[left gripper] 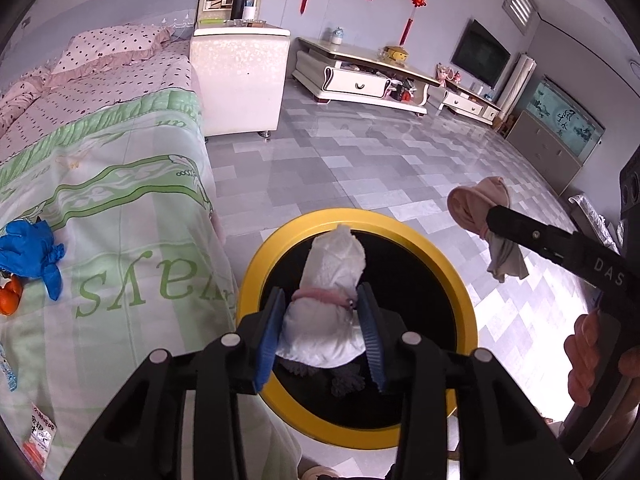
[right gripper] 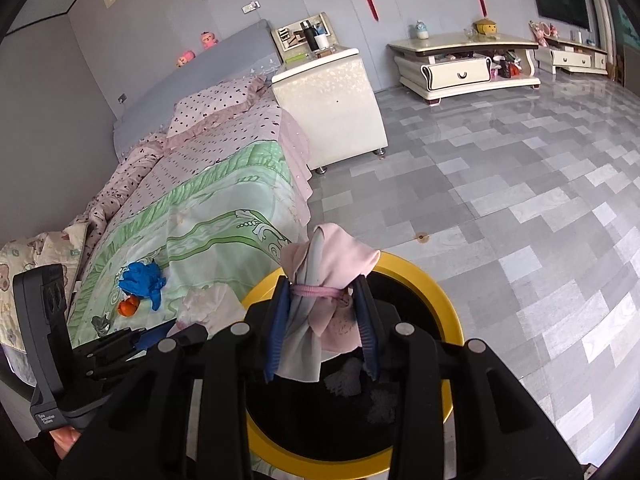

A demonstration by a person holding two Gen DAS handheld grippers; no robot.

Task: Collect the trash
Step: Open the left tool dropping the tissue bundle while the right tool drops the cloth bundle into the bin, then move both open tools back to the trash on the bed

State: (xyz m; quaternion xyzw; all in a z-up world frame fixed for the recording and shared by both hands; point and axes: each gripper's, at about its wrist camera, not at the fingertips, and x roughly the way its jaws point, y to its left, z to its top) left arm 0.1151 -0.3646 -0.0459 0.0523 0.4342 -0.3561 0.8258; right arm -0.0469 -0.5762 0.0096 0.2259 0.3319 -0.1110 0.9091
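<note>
The left gripper holds a white cloth bundle between its blue pads, which press on the flanks just below a pink hair tie. The bundle's long axis runs forward along the fingers, top end pointing away. It hangs over the yellow-rimmed bin, whose black interior lies directly beneath the jaws.

The right gripper pinches a pink-and-grey cloth bundle, the pads meeting it at its pink hair tie. Its long axis also runs along the fingers, pointed end forward. The same bin sits below these jaws.

Left of both jaws, on the green bedspread, lie a blue glove and orange fruit. Nothing stands between either bundle and the bin opening.
</note>
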